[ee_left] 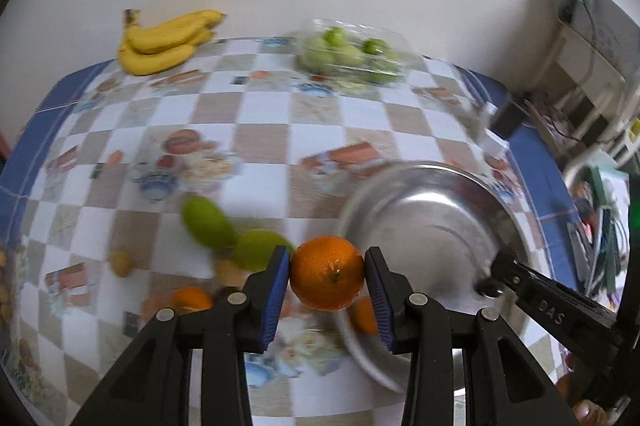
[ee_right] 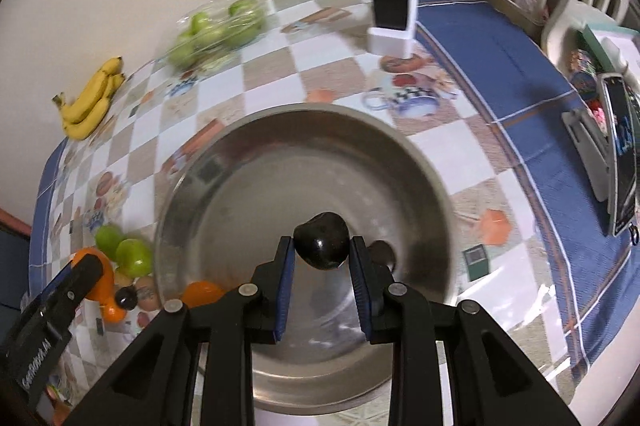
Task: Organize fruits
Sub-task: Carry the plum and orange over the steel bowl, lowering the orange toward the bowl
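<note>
Clamping orange across its middle, left gripper beside bowl rim. Right gripper pinches dark plum over bowl. Both light, round, likely slippery; plum skin probably bruises, so modest squeeze.

Both hand-held grippers clamped, angled downward

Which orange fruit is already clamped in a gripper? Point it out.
The orange pinched between the left gripper pads, held above the table. The other oranges lie loose on the tablecloth, untouched.
</note>
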The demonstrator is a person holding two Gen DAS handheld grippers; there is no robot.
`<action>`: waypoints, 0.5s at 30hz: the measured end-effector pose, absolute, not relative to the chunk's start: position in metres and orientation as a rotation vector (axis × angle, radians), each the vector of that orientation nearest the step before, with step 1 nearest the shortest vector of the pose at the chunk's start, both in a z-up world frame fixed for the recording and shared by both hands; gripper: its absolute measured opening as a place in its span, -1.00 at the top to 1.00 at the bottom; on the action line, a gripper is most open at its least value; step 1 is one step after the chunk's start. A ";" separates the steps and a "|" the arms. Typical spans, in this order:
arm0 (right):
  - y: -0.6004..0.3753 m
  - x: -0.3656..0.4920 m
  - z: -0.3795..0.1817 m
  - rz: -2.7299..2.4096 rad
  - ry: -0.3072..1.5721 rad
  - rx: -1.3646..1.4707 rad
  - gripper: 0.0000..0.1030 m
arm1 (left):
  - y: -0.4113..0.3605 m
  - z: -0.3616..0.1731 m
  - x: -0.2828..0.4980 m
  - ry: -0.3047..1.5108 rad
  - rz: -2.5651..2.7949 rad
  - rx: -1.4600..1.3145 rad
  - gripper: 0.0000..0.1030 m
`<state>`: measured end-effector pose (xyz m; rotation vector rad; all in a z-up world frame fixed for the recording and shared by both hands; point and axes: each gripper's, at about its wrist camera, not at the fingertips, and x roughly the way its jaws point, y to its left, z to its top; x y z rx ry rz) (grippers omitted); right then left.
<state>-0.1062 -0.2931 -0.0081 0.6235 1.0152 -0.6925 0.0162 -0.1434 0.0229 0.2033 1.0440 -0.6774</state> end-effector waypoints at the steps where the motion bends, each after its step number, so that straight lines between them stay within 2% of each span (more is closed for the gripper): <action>1: -0.296 -0.107 -0.008 -0.695 1.006 0.632 0.44 | -0.151 0.021 0.012 1.040 -0.694 0.213 0.20; 15: -0.311 -0.109 -0.015 -0.724 0.988 0.643 0.44 | -0.194 0.004 -0.004 0.982 -0.745 0.294 0.20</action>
